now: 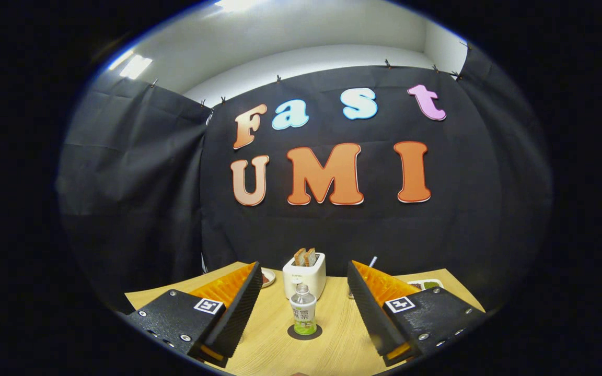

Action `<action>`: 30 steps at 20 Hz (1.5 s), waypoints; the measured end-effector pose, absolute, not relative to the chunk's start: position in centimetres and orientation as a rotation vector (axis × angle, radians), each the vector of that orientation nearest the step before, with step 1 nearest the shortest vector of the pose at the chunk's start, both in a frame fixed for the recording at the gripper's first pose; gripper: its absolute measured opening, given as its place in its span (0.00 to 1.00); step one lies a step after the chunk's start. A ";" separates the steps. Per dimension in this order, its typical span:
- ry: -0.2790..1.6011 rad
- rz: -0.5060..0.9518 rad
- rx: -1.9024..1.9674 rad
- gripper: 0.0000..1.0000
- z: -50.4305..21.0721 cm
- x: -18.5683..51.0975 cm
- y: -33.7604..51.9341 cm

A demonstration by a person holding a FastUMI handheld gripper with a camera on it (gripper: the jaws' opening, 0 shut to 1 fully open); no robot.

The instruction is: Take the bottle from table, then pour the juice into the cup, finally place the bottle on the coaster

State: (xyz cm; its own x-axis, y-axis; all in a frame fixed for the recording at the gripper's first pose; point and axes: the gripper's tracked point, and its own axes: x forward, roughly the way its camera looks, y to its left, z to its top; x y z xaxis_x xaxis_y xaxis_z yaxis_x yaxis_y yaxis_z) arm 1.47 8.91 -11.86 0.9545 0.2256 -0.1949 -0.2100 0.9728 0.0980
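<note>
While the jaws of the gripper (305, 308) are standing wide apart and gripping nothing, the bottle (303, 309) is standing upright on the dark coaster (304, 332) between them, ahead on the counter (275, 344), with a toaster (304, 275) sitting just beyond.

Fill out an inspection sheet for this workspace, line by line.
Surface: light wooden table.
Job's things: bottle upright on the dark round coaster, a little green liquid at its bottom; cup cannot be made out.
Clutter: white toaster with bread slices behind the bottle; small dish; tray.
Grippers: gripper open, fingers either side of the bottle, apart from it.
Cables: nothing seen.
Surroundings: black cloth wall.
</note>
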 end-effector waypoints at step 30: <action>0.111 0.131 0.016 0.97 -3.0 -5.2 6.8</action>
State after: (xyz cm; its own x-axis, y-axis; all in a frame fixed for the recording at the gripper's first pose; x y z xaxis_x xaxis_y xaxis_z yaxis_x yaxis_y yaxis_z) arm -5.24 6.82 -2.99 0.9853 0.1311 -0.1099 -0.1293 0.9913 0.0235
